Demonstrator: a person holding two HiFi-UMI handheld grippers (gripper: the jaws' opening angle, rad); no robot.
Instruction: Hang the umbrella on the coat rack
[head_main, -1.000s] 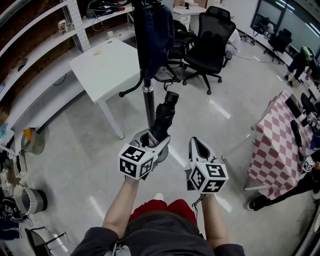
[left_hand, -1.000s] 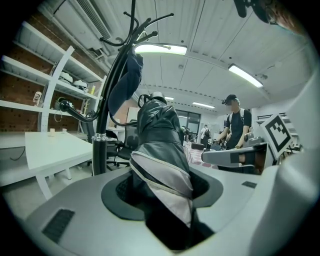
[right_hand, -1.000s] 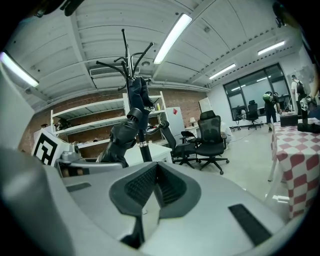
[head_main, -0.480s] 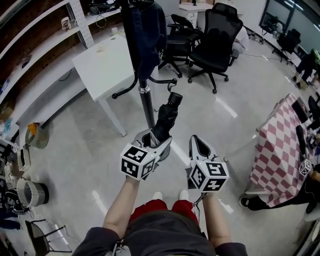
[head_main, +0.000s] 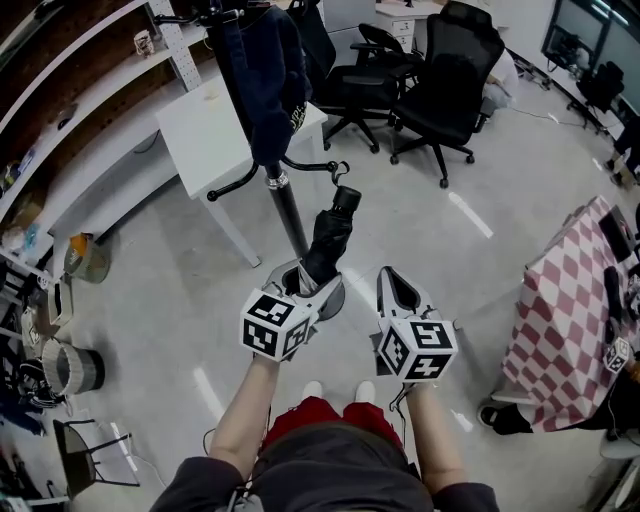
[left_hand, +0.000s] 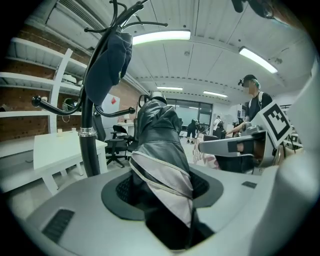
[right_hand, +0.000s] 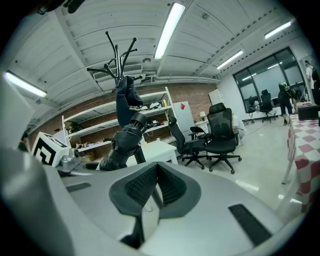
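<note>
1. The left gripper is clamped on the lower part of the folded umbrella, with its jaws held wide by the bundled fabric. The right gripper is closed and holds nothing. It hangs at 3 o'clock of the left one, a little apart.
2. In the head view the umbrella sticks out of the left jaws toward 1 o'clock, with its round black end cap farthest from the person. It is near the coat rack but does not touch it.
3. The rack's pole stands at 11 o'clock of the umbrella. A dark jacket hangs over its upper part.
4. The step in hand looks like the approach to the rack. To do it well, pick a bare hook: the low curved arm at 9 o'clock of the pole or the one at 2 o'clock.
5. Bring the cap end above the hook and then lower it. Keep the grip firm until the hook carries the weight.
6. I cannot make out a strap or crook, so the empty right gripper may be needed to steady the umbrella or free a loop.
7. Keep clear of the jacket, since a nudge could swing it or rock the rack.
8. Count:
   - one umbrella
   - one coat rack
   - one jacket
   - two grippers
   - two low bare hooks
   - one white table at 10 o'clock
   - two black office chairs at 1 o'clock
   - one checked tablecloth at 3 o'clock
</note>
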